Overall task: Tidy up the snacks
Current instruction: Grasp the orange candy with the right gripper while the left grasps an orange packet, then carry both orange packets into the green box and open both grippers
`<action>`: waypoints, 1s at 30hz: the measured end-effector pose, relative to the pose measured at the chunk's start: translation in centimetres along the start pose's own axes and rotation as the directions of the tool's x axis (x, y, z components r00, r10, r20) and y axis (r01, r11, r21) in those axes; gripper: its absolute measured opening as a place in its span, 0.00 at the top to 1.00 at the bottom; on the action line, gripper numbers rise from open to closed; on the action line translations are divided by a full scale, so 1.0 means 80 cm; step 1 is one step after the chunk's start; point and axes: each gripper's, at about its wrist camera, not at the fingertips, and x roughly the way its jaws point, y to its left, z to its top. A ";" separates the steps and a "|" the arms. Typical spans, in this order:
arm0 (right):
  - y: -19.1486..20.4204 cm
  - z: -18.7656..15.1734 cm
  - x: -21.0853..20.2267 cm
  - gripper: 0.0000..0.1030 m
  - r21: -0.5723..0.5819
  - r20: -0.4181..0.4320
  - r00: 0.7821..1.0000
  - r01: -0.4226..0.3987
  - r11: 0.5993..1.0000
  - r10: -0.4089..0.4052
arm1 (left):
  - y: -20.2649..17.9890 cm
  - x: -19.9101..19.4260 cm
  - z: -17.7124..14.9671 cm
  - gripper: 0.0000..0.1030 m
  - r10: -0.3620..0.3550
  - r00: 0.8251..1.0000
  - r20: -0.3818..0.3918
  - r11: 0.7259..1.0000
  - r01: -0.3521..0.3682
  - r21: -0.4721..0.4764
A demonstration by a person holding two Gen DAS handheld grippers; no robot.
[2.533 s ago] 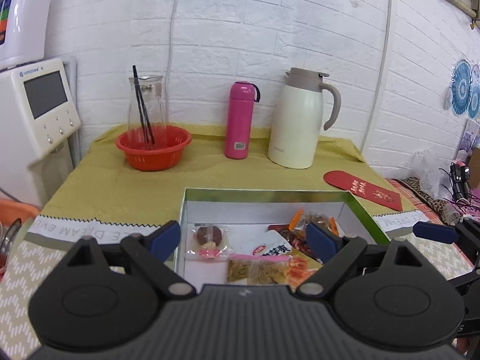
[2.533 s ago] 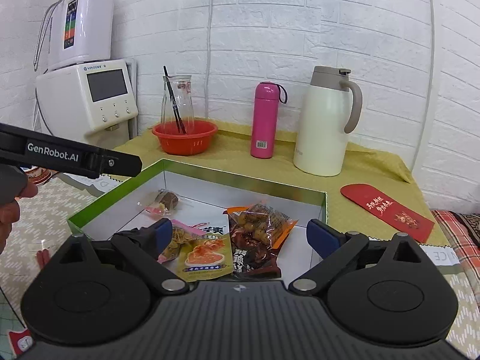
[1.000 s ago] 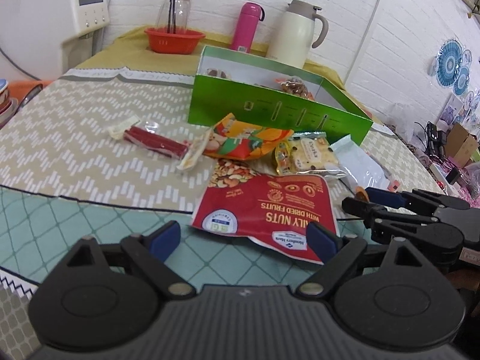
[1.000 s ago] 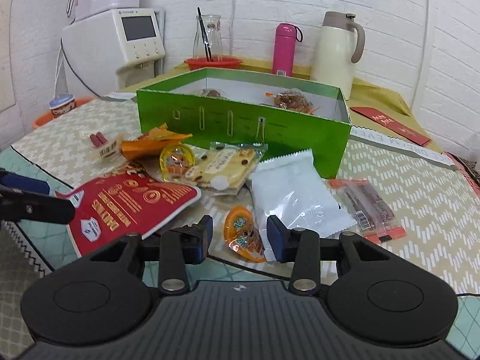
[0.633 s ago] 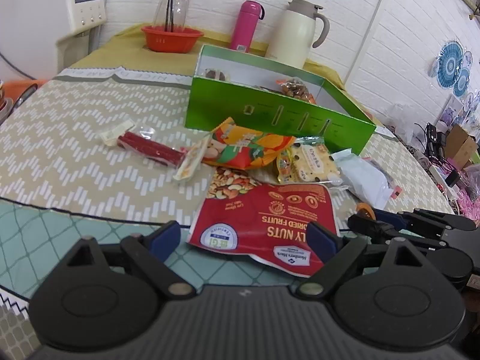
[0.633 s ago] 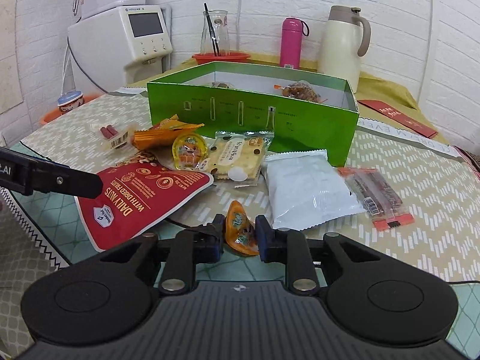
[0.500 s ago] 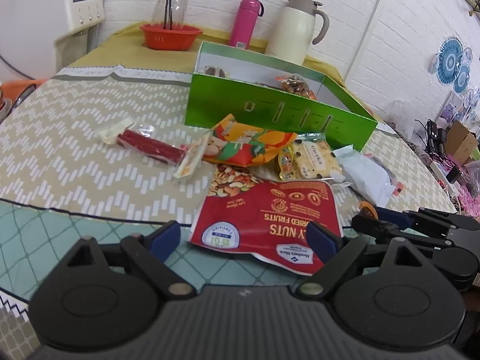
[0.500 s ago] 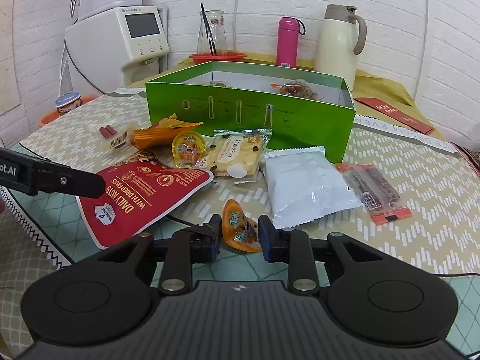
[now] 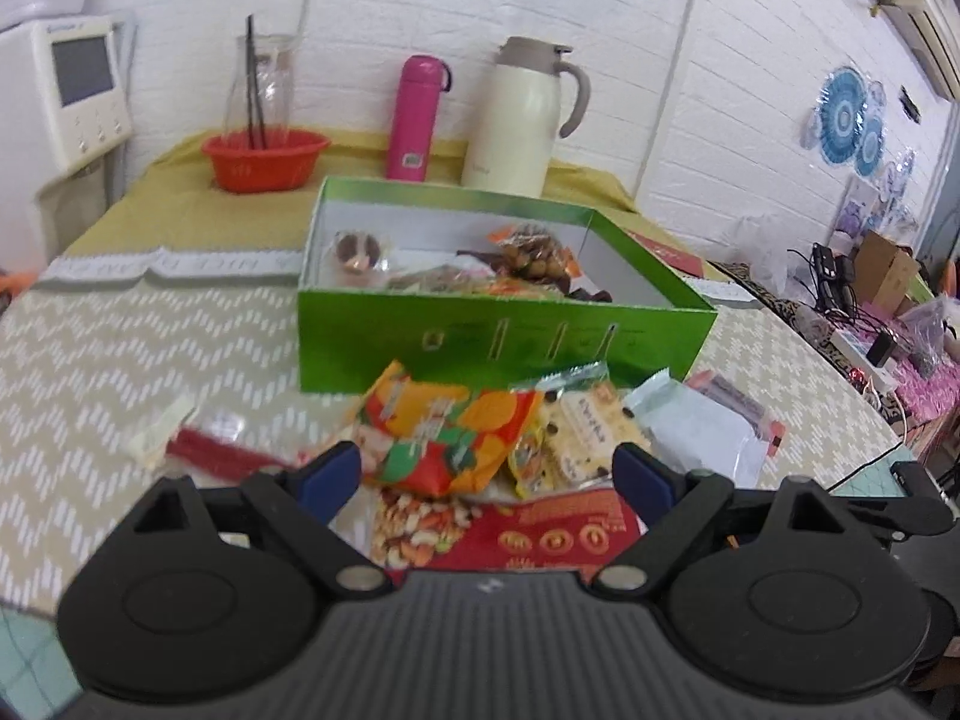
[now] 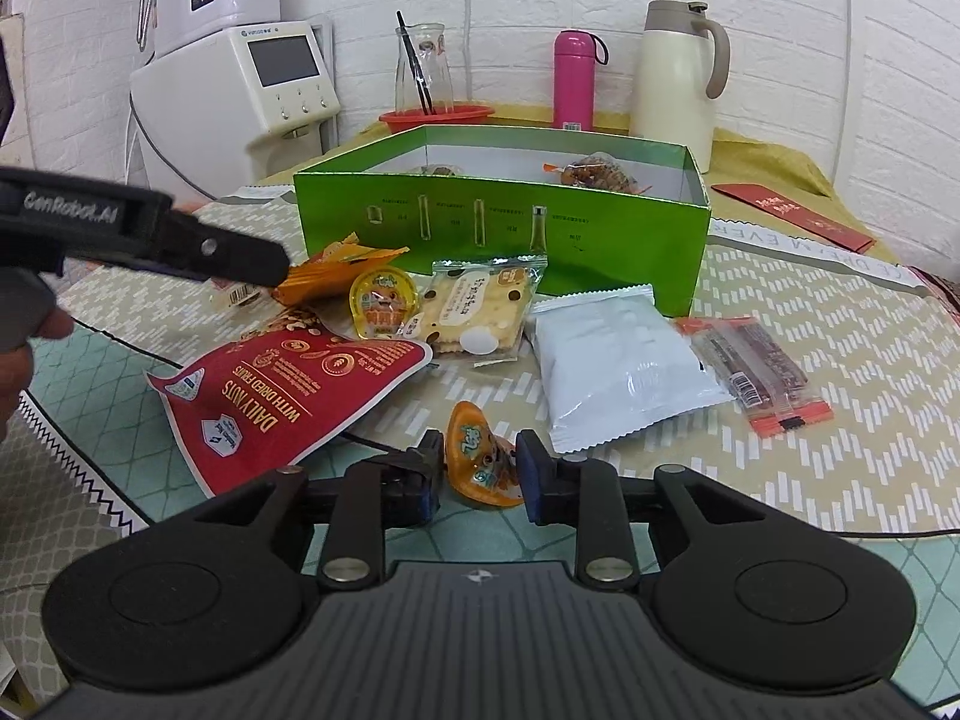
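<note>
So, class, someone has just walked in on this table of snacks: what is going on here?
A person is sorting snacks with two handheld grippers. The right gripper has just closed its jaws on a small orange jelly cup at the table's near edge. The left gripper hovers with open jaws, holding nothing, over the orange snack packet. The green box already holds a few snacks. The red nuts bag, cracker pack, white pouch and others are not yet in it.

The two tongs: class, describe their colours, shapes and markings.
Both tongs, left and right, are matte black, with a ribbed body, two round discs, silver pivot screws and blue-padded fingertips. White "GenRobot.AI" lettering marks the left one's side.
</note>
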 end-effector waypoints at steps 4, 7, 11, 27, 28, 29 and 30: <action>-0.004 0.000 -0.001 0.54 0.020 0.001 1.000 -0.009 1.000 0.009 | 0.004 0.042 0.003 0.13 0.061 0.997 -0.054 0.992 -0.055 0.109; -0.008 0.000 -0.003 0.51 0.032 -0.002 1.000 -0.020 0.999 0.021 | 0.015 0.051 0.000 0.13 0.040 0.996 -0.080 0.994 -0.032 0.108; -0.005 0.000 -0.003 0.40 0.018 -0.008 1.000 -0.027 0.999 0.027 | 0.017 0.054 0.001 0.41 0.036 0.996 -0.087 0.991 -0.025 0.130; 0.000 0.008 -0.027 0.63 0.029 0.058 0.998 -0.010 1.000 0.008 | 0.053 0.006 0.028 0.91 -0.021 1.000 0.011 0.999 0.022 -0.041; 0.000 0.010 -0.030 0.63 0.032 0.068 0.998 -0.014 0.999 0.012 | 0.061 0.001 0.029 0.91 -0.047 0.999 0.014 0.995 0.048 -0.086; -0.001 0.013 -0.034 0.63 0.036 0.080 0.997 -0.019 0.999 0.016 | 0.068 -0.005 0.030 0.91 -0.074 0.997 0.023 0.988 0.076 -0.132; -0.001 0.015 -0.037 0.63 0.038 0.089 0.996 -0.027 0.999 0.023 | 0.073 -0.011 0.031 0.91 -0.098 0.995 0.033 0.981 0.103 -0.167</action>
